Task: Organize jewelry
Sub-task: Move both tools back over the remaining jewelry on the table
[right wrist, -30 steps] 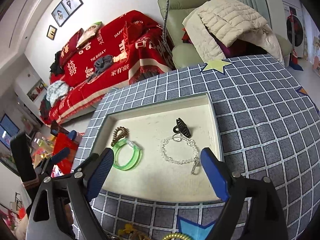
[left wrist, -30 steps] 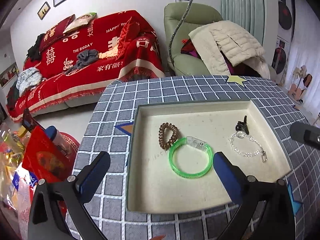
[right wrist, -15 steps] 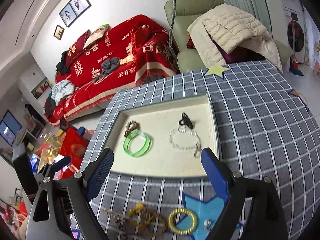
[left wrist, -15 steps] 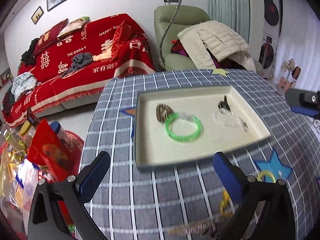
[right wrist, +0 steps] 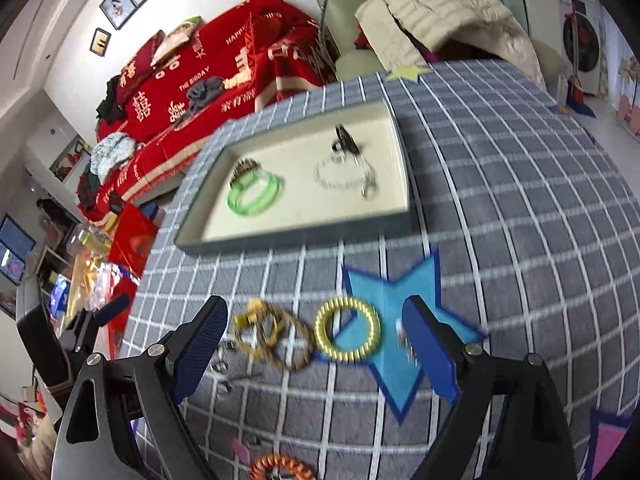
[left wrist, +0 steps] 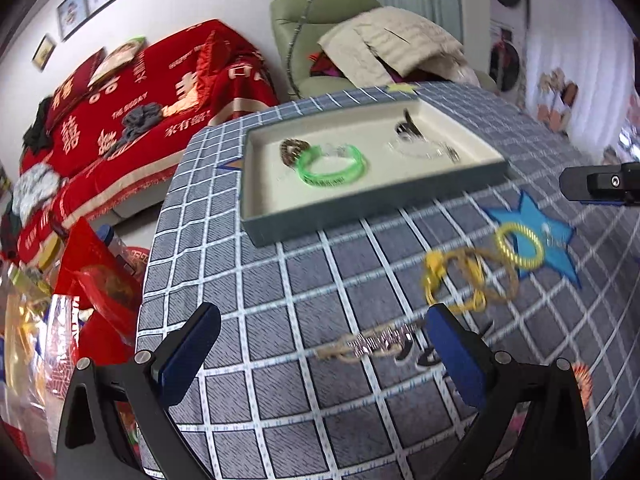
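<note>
A grey tray (left wrist: 372, 204) (right wrist: 288, 236) with a cream floor holds a green bangle (left wrist: 332, 166) (right wrist: 256, 196), a brown coil hair tie (left wrist: 294, 150), a silver chain bracelet (left wrist: 424, 148) (right wrist: 346, 178) and a black hair clip (left wrist: 406, 126) (right wrist: 346, 142). On the checked cloth in front lie a yellow coil ring (left wrist: 520, 246) (right wrist: 347, 329), tangled gold and brown bracelets (left wrist: 468, 276) (right wrist: 276, 338) and a braided sparkly bracelet (left wrist: 372, 344). My left gripper (left wrist: 320, 354) is open and empty above the cloth. My right gripper (right wrist: 316, 344) is open and empty, over the yellow ring and bracelets.
An orange coil hair tie (right wrist: 280, 466) lies near the bottom edge of the right wrist view. Small dark pieces (left wrist: 416, 354) lie by the braided bracelet. The table's left edge (left wrist: 152, 264) drops to bags on the floor. A red sofa and green armchair stand behind.
Both grippers have pulled back from the tray toward the table's near side. The loose jewelry on the cloth has come into view. Both stay open and empty.
</note>
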`<state>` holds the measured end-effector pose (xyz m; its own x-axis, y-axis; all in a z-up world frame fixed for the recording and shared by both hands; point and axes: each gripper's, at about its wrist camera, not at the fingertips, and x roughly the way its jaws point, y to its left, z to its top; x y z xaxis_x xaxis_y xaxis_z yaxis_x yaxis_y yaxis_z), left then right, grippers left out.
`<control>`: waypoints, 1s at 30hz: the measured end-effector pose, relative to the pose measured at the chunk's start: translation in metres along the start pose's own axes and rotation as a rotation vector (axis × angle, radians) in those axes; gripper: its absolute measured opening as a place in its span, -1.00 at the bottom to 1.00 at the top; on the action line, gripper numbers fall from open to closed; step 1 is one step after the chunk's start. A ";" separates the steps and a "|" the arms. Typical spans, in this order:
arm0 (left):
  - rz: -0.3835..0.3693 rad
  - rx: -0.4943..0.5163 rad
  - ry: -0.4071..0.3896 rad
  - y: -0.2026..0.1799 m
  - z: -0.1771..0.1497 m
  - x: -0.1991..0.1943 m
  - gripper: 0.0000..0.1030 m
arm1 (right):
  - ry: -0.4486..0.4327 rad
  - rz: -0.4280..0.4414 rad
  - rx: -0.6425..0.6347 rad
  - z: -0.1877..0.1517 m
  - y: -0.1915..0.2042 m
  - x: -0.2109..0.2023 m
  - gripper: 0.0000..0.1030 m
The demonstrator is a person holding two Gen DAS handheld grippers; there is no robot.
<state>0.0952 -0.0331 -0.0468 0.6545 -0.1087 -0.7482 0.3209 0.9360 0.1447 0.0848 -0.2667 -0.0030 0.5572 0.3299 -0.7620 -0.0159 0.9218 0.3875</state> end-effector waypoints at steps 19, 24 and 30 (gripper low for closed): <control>0.023 0.023 0.095 -0.008 -0.001 0.040 1.00 | 0.039 -0.064 0.050 -0.039 -0.024 0.000 0.77; 0.008 -0.023 0.106 0.000 0.002 0.046 1.00 | 0.049 -0.105 0.036 -0.044 -0.029 0.005 0.77; -0.009 -0.019 0.098 -0.001 0.003 0.045 1.00 | 0.061 -0.159 0.036 -0.047 -0.039 0.013 0.77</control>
<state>0.1262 -0.0401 -0.0791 0.5812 -0.0844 -0.8094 0.3128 0.9414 0.1264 0.0534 -0.2890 -0.0521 0.4990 0.1930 -0.8448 0.0985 0.9559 0.2766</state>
